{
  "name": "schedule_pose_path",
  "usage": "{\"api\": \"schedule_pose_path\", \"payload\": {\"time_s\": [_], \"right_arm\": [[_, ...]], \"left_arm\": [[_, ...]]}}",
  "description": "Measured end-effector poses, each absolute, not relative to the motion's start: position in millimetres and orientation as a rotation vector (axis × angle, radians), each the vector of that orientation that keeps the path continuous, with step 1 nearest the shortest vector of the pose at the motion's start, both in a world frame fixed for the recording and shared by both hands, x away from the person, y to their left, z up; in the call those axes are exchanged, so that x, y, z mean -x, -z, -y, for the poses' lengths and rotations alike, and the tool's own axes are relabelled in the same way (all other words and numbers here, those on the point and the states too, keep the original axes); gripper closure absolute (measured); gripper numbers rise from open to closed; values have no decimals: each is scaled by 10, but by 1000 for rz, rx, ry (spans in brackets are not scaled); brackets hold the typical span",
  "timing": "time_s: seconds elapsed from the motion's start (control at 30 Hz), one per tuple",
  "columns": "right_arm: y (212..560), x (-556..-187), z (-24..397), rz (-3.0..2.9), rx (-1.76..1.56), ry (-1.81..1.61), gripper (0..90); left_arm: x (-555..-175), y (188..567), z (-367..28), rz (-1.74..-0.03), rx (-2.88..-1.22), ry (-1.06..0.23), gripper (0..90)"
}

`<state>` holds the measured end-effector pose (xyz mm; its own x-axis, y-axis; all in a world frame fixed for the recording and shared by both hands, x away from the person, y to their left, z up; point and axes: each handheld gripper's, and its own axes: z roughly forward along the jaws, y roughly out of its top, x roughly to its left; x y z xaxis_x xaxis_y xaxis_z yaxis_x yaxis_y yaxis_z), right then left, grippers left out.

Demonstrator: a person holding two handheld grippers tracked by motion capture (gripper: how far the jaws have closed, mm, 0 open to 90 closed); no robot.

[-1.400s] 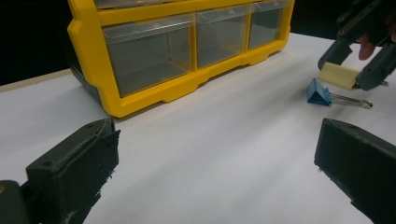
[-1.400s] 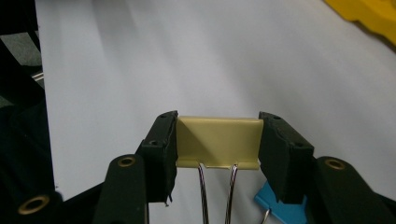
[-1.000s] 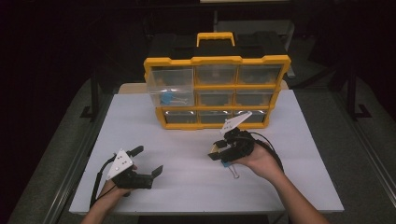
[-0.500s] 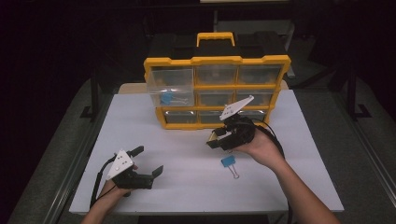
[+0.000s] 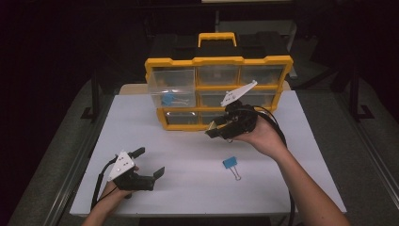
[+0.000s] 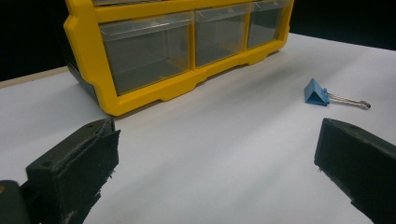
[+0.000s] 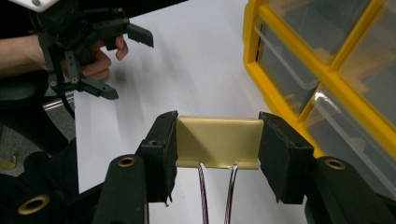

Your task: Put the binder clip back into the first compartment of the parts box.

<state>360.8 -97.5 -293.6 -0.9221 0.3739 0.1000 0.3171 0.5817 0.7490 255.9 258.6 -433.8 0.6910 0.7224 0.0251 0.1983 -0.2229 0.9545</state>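
In the high view, the right gripper (image 5: 217,132) is now higher and closer to the yellow organizer (image 5: 219,92) than a second ago. It was low over the table (image 5: 188,188); now it is lifted in front of the lower drawers. The blue clip (image 5: 230,163) lies alone on the table, near the person's right forearm. The left gripper (image 5: 149,162) rests at the same place, jaws released and empty.

In the left gripper view, the blue clip (image 6: 316,92) lies apart from the organizer (image 6: 140,88).

In the right gripper view, the jaws grasp a tan clip (image 7: 218,141) by its two sides. I judge it goes into a drawer next.
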Motion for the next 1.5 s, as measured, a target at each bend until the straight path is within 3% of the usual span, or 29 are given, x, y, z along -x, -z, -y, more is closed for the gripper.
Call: {"api": "schedule_pose_path", "payload": {"time_s": [1.5], "right_arm": [[1853,-3967,936,-2616,-549,-1420,492]], "left_arm": [[-2560,4340,-2590,-741,-1779,-586,0]]}}
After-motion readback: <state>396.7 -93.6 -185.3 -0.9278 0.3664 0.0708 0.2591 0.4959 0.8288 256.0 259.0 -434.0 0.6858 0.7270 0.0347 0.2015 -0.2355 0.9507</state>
